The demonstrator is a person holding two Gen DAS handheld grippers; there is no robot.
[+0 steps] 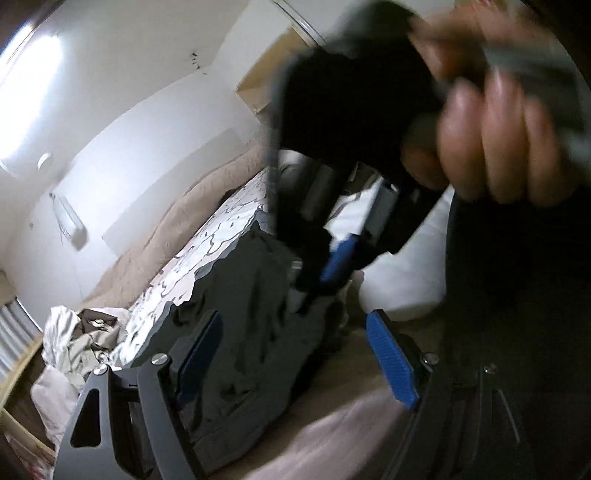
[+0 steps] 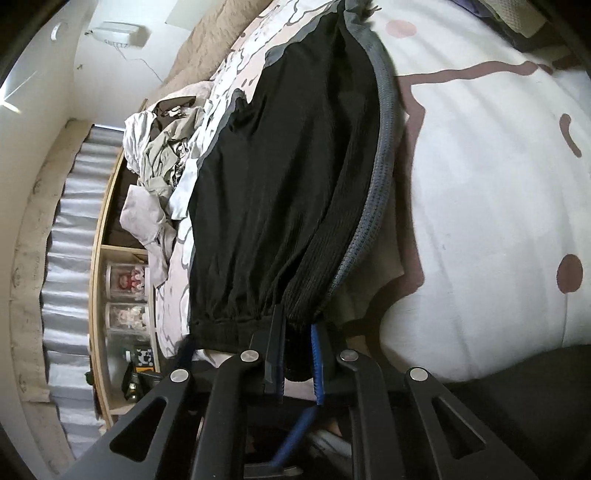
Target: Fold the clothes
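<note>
Pretty ordinary bedroom. The bed [image 2: 480, 166] is the anchor here, white cover with pinkish-brown shapes on it, and a beige fuzzy blanket [image 1: 155, 236] bunched along its wall side. Plain white walls [image 1: 147, 110] behind the bed, with a small white wall unit [image 2: 118, 33] mounted up there, cord dangling. At the bed's far end sits a light wood shelf [image 2: 107, 258] holding clear display boxes [image 2: 127, 280], and beyond that shelf, silvery-grey curtains [image 2: 70, 236]. Bright glare above the bed.

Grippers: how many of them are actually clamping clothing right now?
1. The right gripper is clamped on the black shorts at the waistband; the left gripper is open above them, holding nothing.
</note>
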